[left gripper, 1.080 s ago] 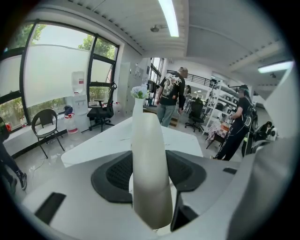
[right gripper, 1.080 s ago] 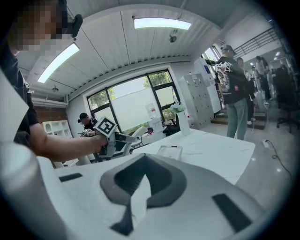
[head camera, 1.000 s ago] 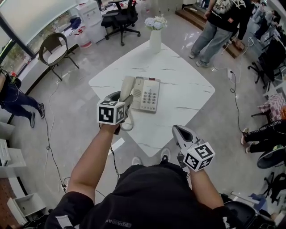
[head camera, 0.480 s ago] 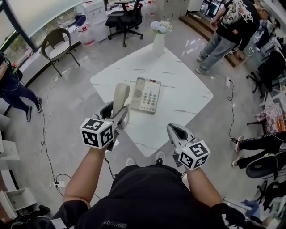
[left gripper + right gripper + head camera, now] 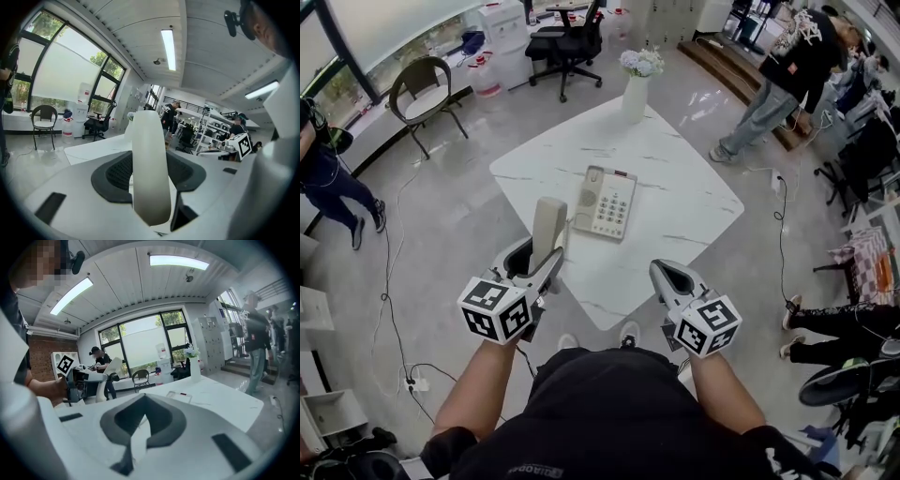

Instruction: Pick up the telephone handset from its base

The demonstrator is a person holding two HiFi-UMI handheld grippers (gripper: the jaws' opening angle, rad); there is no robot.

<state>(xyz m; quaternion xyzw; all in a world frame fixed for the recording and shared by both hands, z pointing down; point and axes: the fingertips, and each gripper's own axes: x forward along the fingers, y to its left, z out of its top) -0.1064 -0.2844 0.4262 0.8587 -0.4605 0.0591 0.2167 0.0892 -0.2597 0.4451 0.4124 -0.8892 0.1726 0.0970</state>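
Handset [image 5: 548, 223] stands upright at centre-left of the head view, its lower part clamped by the fingers of my left gripper [image 5: 540, 262], clear of its base [image 5: 607, 202]. That base lies mid-frame on the white surface [image 5: 684, 183]. Near the top edge, a white vase [image 5: 635, 98] holds pale flowers [image 5: 640, 62]. At lower right, my right gripper [image 5: 666, 274] has its fingers drawn together on nothing.

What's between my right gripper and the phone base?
Only bare white tabletop, per the head view; nothing lies between the right gripper and the phone base.
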